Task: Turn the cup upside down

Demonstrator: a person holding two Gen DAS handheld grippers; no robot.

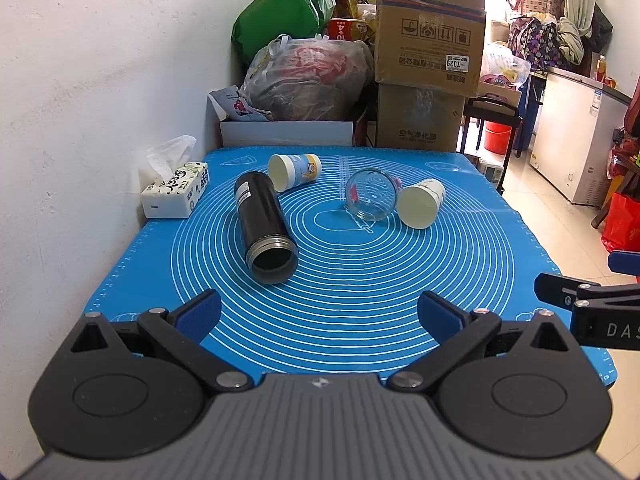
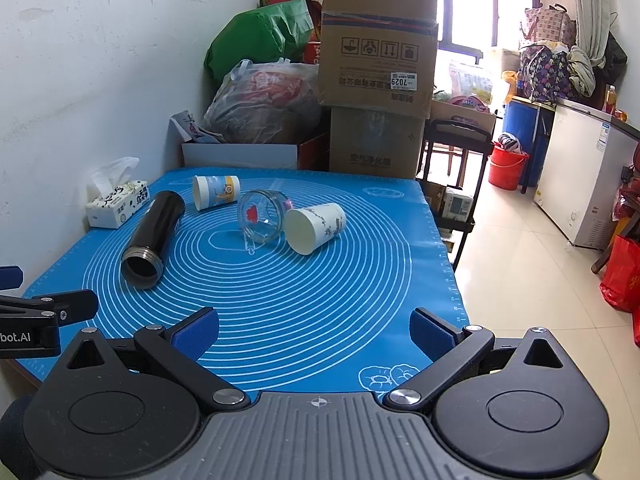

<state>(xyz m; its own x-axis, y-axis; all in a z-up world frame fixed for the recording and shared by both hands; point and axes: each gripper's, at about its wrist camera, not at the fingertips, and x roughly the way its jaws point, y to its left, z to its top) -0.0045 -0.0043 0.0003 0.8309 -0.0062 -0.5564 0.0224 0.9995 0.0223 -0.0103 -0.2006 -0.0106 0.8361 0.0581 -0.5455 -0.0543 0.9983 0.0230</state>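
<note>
Several cups lie on their sides on a blue mat. A black flask lies at the left, mouth toward me. A paper cup with a blue and yellow print lies at the back. A clear glass cup lies in the middle. A white paper cup lies beside it on the right. My left gripper is open and empty at the near edge. My right gripper is open and empty, also at the near edge.
A tissue box stands at the mat's left edge by the white wall. Cardboard boxes and plastic bags stand behind the table. Tiled floor, a red bucket and a white freezer lie to the right.
</note>
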